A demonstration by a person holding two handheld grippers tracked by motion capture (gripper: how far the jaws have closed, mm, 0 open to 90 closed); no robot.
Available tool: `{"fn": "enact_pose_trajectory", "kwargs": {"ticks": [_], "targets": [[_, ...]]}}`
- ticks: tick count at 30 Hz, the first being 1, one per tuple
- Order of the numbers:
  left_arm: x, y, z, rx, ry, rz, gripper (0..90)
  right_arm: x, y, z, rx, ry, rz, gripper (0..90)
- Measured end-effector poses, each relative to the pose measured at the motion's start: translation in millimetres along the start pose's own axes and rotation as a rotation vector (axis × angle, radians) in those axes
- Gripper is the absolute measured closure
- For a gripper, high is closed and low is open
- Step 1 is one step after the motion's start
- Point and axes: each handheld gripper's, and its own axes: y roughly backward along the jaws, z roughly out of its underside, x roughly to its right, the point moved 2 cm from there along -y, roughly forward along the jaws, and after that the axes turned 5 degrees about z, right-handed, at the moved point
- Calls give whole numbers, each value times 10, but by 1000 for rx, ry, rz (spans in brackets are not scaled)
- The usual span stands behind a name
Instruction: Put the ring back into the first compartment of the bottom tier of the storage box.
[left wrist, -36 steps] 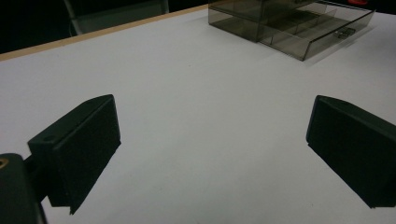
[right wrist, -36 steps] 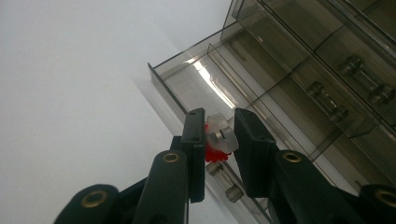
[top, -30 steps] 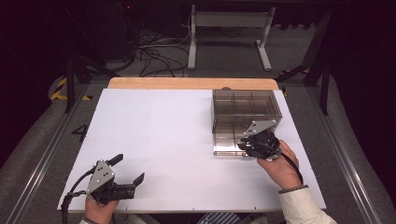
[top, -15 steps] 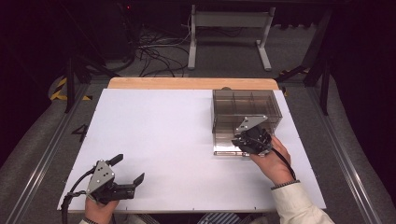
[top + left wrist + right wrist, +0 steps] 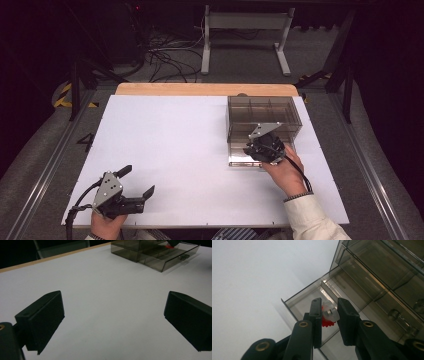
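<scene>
A smoky clear drawer cabinet (image 5: 265,112) stands at the table's far right, its bottom drawer (image 5: 239,160) pulled out toward me. My right gripper (image 5: 256,149) hovers over that open drawer (image 5: 294,302). In the right gripper view the gripper (image 5: 329,311) is shut on a small clear and red part (image 5: 328,315) above the drawer's left compartment. My left gripper (image 5: 139,180) rests near the front left edge, wide open. In the left gripper view nothing lies between the gripper (image 5: 112,315) jaws, and the cabinet (image 5: 140,250) shows far off.
The white table top (image 5: 175,140) has a wooden strip (image 5: 200,89) along its far edge. Dividers split the drawer (image 5: 329,291) into compartments, and small pieces lie in a compartment at the right (image 5: 397,315). Beyond the table are cables and a metal stand (image 5: 245,22).
My right gripper has moved left over the open drawer and sunk a little, still holding the small part. The left gripper has not moved.
</scene>
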Motion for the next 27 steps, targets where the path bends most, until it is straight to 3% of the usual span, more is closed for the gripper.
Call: {"fn": "enact_pose_trajectory", "kwargs": {"ticks": [12,14,19,27], "targets": [[3,-4,1,-1,2,1,37,-16,-150,-22,16,-35,-4,751],[1,-1,2,0,4,-1,37,-18,-181,-5,42,-57,-13,751],[7,1,3,0,3,0,37,-20,-177,-35,55,-60,-15,751],[3,5,1,1,3,-1,37,-30,-241,-6,36,-64,-13,751]]}}
